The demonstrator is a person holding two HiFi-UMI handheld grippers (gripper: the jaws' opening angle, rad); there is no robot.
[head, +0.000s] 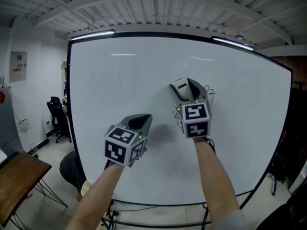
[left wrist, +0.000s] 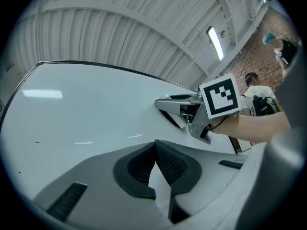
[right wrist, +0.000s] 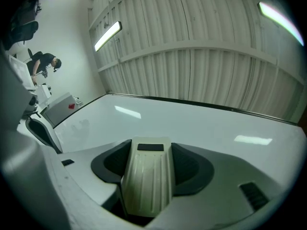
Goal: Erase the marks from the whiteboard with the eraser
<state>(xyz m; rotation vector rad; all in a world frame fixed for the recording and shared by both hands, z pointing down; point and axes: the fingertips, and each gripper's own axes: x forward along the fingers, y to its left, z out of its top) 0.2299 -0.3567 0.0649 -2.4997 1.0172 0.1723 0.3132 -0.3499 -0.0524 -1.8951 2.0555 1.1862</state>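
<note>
Beneath a ribbed ceiling (head: 158,8), the whiteboard (head: 120,90) bears faint marks (head: 209,91) beside the eraser (head: 181,89).

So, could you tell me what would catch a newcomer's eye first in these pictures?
The big whiteboard fills the head view. Near its middle the right gripper holds a pale eraser in its jaws, just left of a faint scribble. The left gripper, lower left, has its jaws together with nothing between them.

Office-like workroom, large whiteboard (head: 144,80) on a stand, black swivel chair (head: 57,116) by a white wall with a posted notice (head: 18,66), wooden bench (head: 19,174), corrugated metal ceiling (head: 158,8) with strip lights (right wrist: 108,35), brick wall (left wrist: 254,56) beyond
</note>
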